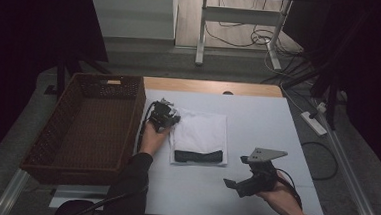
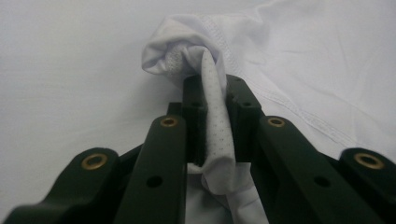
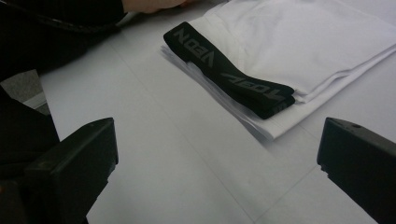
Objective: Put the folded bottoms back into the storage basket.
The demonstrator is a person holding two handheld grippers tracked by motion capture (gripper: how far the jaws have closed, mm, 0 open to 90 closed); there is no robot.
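One folded white garment (image 1: 200, 133), pinched by the left gripper (image 1: 169, 120); right gripper (image 1: 234, 184) spread; one basket (image 1: 84, 126).

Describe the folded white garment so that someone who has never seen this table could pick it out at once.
Start at the brown wicker basket on the left of the white-covered table. Just right of it lies the folded white garment, its far-left corner pinched in the left gripper. A black lettered waistband across its near edge sets it apart from the plain white cover beneath.
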